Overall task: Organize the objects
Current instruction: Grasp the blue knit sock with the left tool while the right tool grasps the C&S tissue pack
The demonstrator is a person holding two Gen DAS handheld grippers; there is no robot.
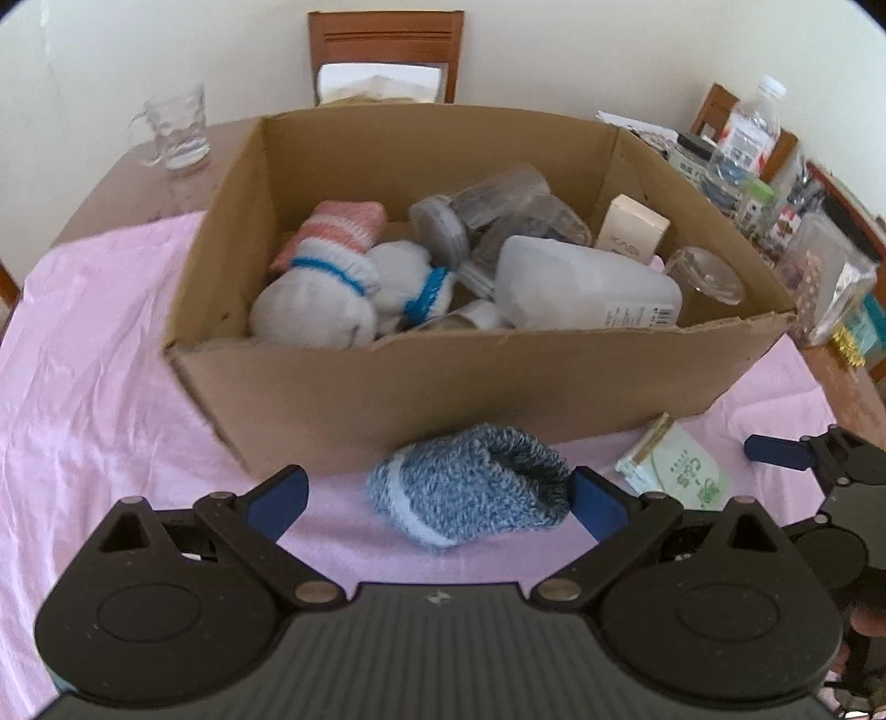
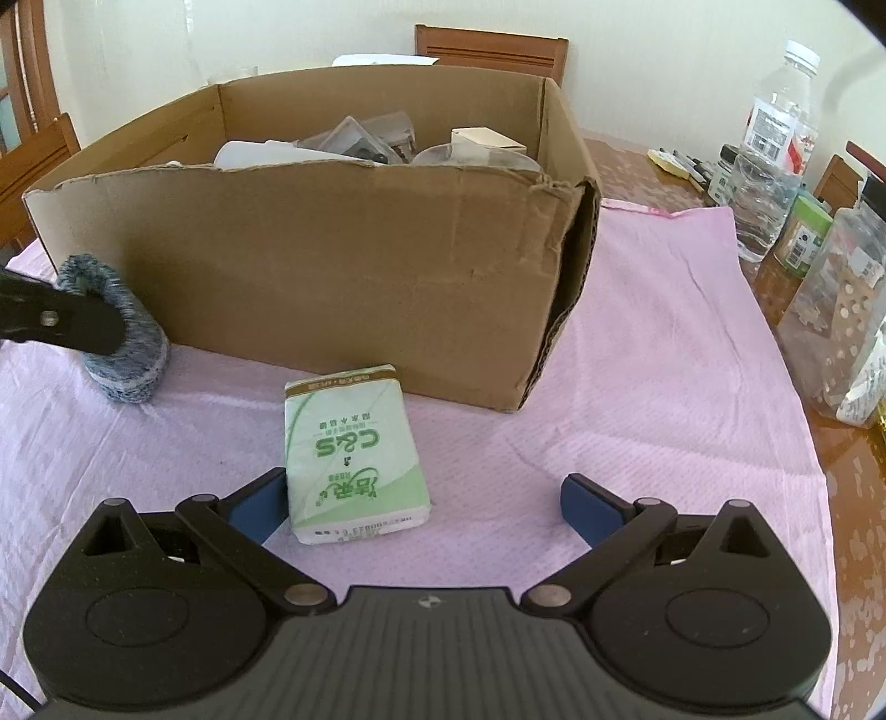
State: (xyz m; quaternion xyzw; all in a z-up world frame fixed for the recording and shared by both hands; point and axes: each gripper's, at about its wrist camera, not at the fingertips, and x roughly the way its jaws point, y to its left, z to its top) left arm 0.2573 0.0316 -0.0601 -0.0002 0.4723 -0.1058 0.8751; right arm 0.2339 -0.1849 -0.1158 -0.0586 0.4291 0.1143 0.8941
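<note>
Pink cloth (image 2: 664,343) covers the table; cardboard box (image 1: 443,387) sits on it, holding rolled socks, jars, a white bottle. Just in front lies a fuzzy blue-grey rolled sock (image 1: 470,487), between my left gripper's (image 1: 437,501) spread fingers. My right gripper (image 2: 423,507) gapes wide, green-and-white tissue pack (image 2: 351,448) beside its left finger.

glass mug (image 1: 176,130), wooden chair (image 1: 386,47), water bottle (image 2: 775,144)

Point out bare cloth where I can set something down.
Free: pink cloth right of the cardboard box, and left of it. Crowded: table's right edge with bottles; box front holds blue sock and tissue pack.
</note>
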